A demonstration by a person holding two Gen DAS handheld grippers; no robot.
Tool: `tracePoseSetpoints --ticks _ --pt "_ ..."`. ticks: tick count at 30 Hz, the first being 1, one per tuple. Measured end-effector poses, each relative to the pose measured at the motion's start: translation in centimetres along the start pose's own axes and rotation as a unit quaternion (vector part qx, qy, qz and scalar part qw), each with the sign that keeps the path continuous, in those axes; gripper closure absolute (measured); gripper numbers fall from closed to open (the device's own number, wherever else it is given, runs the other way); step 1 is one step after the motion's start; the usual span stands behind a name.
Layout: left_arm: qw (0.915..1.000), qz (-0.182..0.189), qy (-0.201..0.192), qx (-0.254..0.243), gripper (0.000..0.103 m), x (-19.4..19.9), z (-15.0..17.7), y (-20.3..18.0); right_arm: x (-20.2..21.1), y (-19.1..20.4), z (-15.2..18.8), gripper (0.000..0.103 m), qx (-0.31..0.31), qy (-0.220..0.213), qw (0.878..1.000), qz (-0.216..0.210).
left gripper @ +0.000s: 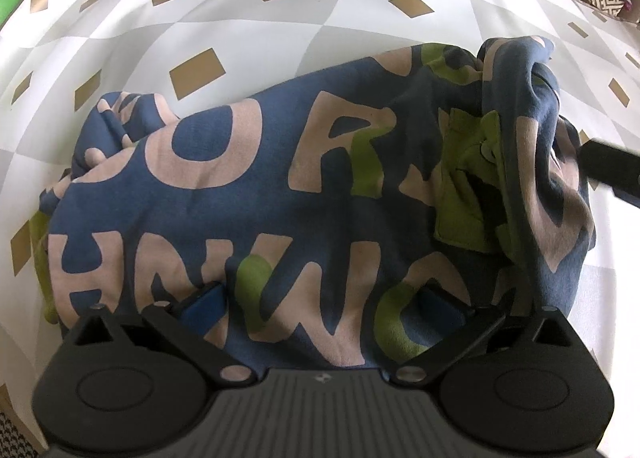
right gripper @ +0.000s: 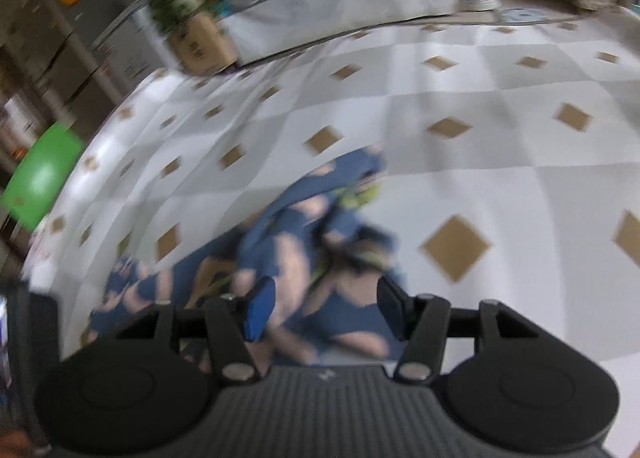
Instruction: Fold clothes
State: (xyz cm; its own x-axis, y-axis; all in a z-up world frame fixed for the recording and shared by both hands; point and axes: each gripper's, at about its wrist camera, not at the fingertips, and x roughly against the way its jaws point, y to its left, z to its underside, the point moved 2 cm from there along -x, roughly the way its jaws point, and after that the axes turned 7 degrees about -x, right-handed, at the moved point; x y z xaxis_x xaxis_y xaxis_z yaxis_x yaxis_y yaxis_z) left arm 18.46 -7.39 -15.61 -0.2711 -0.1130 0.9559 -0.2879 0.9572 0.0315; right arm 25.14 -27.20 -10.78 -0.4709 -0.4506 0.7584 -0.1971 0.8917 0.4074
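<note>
The garment [left gripper: 256, 218], a blue top printed with big pink and green letters, lies under the left tool [left gripper: 320, 302], whose jaws stand spread wide and come down onto the cloth; whether the pads press into it or only rest against it cannot be told from this close. From there outward the body of the garment lies fairly flat, the lettering readable across it, while its right side is bunched: a green patch [left gripper: 468, 194] sits in a heap of folds, and a thick roll of blue cloth rises beside it. At the right edge of that view a dark bar, probably part of the right tool [right gripper: 324, 310], pokes in beside the heap. The right wrist view is blurred, so this is a cautious reading: its jaws look about half spread, with bunched cloth lying between and below them, and no pad seems clamped on it. Around the garment is the table [left gripper: 280, 42], covered in a white and grey diamond-pattern cloth with tan squares; a green object [right gripper: 44, 178] sits off its far left edge. As for progress, the garment looks gathered but not neatly folded: one side seems brought over, yet the right side is a lump needing smoothing, and a tidy final fold is not yet made.
</note>
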Motion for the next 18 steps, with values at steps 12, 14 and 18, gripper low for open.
tracePoseSetpoints --ticks 12,14,18 --pt "0.9999 0.004 -0.002 -0.012 0.000 0.2 0.5 0.0 -4.2 -0.4 1.6 0.050 -0.002 0.009 0.997 0.072" --pt "0.9999 0.004 -0.001 -0.011 0.000 0.1 0.5 0.1 -4.8 0.4 2.0 0.059 0.009 0.008 0.997 0.074" --pt "0.9999 0.005 -0.002 -0.014 0.000 0.1 0.6 0.0 -4.9 1.4 2.3 0.086 0.018 0.000 0.997 0.079"
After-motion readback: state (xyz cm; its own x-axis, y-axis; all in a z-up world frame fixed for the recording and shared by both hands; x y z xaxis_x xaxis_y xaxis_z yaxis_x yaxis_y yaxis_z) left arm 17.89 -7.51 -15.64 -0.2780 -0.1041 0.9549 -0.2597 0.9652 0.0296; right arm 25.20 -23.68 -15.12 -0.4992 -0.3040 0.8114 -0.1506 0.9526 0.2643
